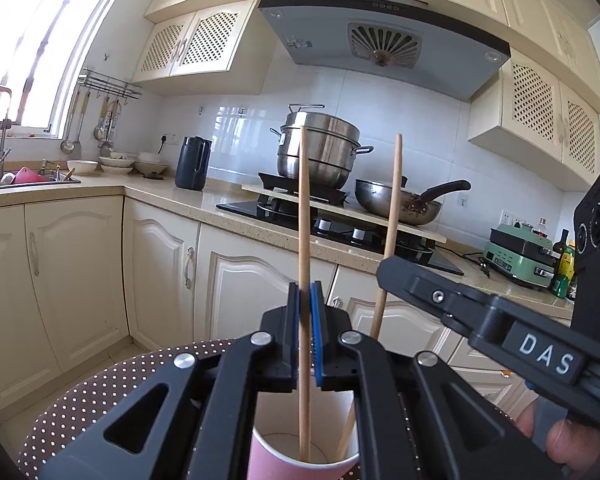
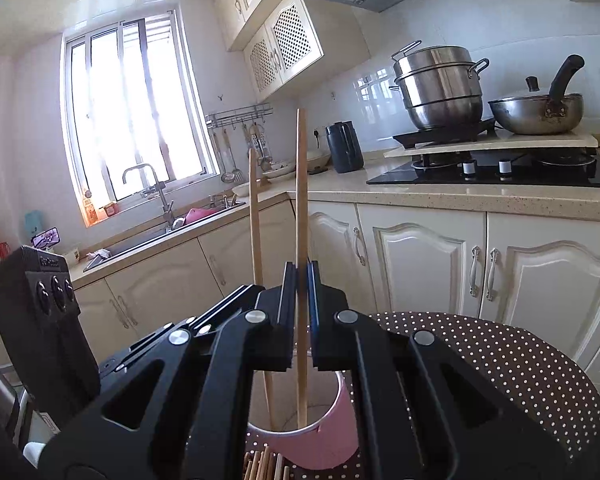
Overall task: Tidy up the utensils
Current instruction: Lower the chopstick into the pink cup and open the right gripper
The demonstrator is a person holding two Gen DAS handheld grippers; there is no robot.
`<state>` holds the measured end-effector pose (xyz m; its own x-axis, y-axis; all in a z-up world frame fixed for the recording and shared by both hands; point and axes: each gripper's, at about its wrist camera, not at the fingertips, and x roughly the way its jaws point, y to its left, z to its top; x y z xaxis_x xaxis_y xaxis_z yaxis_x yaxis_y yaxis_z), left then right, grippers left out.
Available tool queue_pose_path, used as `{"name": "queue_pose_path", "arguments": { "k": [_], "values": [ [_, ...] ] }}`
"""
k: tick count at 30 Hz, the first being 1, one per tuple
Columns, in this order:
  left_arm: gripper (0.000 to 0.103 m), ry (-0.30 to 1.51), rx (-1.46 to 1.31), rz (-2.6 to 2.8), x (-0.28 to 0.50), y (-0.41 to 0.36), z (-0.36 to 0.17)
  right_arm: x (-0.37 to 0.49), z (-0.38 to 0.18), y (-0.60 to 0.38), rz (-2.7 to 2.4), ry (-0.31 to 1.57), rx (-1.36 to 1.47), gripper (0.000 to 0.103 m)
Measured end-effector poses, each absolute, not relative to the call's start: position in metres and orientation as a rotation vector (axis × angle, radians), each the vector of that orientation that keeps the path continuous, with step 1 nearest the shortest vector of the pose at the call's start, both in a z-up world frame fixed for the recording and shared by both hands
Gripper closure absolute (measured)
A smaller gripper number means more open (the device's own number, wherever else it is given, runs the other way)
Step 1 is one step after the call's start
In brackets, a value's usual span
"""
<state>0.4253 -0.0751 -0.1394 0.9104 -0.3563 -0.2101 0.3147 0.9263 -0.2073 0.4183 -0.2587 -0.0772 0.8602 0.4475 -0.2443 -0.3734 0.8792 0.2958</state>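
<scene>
Below, a round table (image 2: 500, 360) under a brown cloth with white dots carries a pink paper cup (image 1: 268, 460). Left gripper (image 1: 305, 300) and right gripper (image 2: 300, 280) are each clamped on one upright wooden chopstick: the left chopstick (image 1: 303, 208) and the right chopstick (image 2: 301, 184) both reach down into the cup. More chopsticks (image 2: 260, 466) lie on the cloth just beside the cup. Beyond the table, cream cabinets (image 1: 76, 272) run under a speckled countertop (image 2: 480, 194) with a black gas hob (image 2: 548, 172), a steel steamer pot (image 1: 320, 152), a wok (image 1: 400, 200), a dark kettle (image 2: 344, 148), and a sink (image 2: 148, 236) below the bright window (image 2: 136, 112).
</scene>
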Motion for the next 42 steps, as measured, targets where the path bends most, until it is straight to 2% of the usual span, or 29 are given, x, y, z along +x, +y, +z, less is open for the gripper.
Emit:
{"name": "queue_pose_path", "arguments": {
  "k": [15, 18, 19, 24, 28, 32, 39, 42],
  "values": [
    [0.096, 0.294, -0.124, -0.321, 0.401, -0.074, -0.145, 0.409, -0.102, -0.255, 0.425, 0.43, 0.262, 0.096],
    [0.078, 0.298, -0.117, -0.302, 0.396, -0.072, -0.145, 0.405, -0.104, -0.256, 0.41, 0.436, 0.269, 0.096],
    [0.076, 0.294, -0.113, -0.295, 0.395, -0.072, -0.144, 0.404, -0.104, -0.256, 0.409, 0.437, 0.273, 0.096],
    [0.073, 0.296, -0.087, -0.286, 0.387, -0.072, -0.14, 0.399, -0.104, -0.255, 0.408, 0.448, 0.285, 0.096],
    [0.065, 0.294, -0.074, -0.269, 0.378, -0.069, -0.135, 0.392, -0.098, -0.255, 0.406, 0.443, 0.285, 0.096],
    [0.062, 0.294, -0.074, -0.255, 0.368, -0.064, -0.128, 0.382, -0.09, -0.254, 0.408, 0.435, 0.281, 0.095],
    [0.051, 0.266, -0.059, -0.212, 0.335, -0.056, -0.108, 0.355, -0.069, -0.253, 0.398, 0.403, 0.262, 0.094],
    [0.05, 0.259, -0.057, -0.207, 0.319, -0.054, -0.098, 0.34, -0.061, -0.253, 0.398, 0.391, 0.255, 0.094]
  ]
}}
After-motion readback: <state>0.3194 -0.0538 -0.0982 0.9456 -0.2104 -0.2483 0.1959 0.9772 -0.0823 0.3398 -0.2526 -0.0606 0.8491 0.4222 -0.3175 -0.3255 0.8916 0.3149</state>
